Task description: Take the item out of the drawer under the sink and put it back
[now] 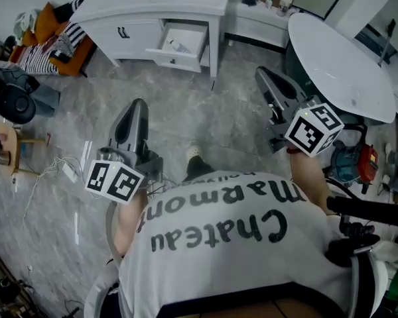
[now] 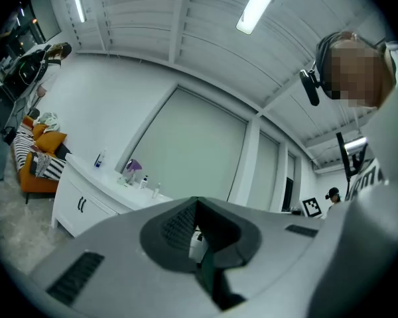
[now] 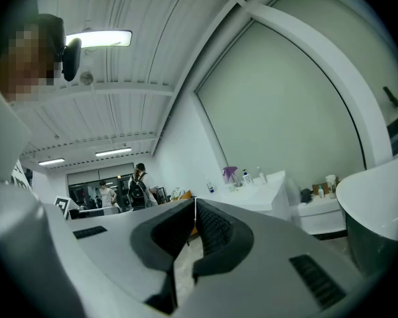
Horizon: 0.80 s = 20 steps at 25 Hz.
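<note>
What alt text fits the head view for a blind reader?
A person holds the left tongs and right tongs, both closed and empty, above a marbled floor, facing a white sink cabinet whose drawer stands open, a small item inside.

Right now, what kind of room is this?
Probably a mock bathroom set up in a lab or workshop, not a home. There is a white vanity with one drawer open on a marble-look floor, but also loose cables and what looks like a power tool.
</note>
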{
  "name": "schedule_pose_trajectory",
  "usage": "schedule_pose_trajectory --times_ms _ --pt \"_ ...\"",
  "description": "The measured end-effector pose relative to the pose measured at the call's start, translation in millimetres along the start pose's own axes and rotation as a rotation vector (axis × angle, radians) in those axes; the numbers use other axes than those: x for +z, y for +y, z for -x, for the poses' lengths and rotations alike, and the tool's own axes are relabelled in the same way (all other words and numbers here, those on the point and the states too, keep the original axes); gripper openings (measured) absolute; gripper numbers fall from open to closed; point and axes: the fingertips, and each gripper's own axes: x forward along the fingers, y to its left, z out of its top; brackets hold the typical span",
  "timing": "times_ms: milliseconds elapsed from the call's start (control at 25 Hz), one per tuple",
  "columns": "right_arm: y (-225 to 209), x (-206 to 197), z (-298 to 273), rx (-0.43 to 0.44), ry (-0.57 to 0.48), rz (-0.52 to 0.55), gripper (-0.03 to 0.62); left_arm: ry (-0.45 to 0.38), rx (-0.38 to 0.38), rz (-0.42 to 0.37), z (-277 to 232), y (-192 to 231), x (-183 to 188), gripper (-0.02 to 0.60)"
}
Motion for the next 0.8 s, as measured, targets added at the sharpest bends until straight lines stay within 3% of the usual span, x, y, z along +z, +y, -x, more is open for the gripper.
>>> schedule_pose_trajectory --times_ms 400,800 --pt "-10 15 -104 -0.053 -0.036 -0.018 0.012 0.011 -0.075 -0.03 -69 90 49 0.005" --pt "-15 16 -169 -0.116 -0.036 -0.008 0.012 0.017 -0.117 -0.047 -106 157 71 0.005"
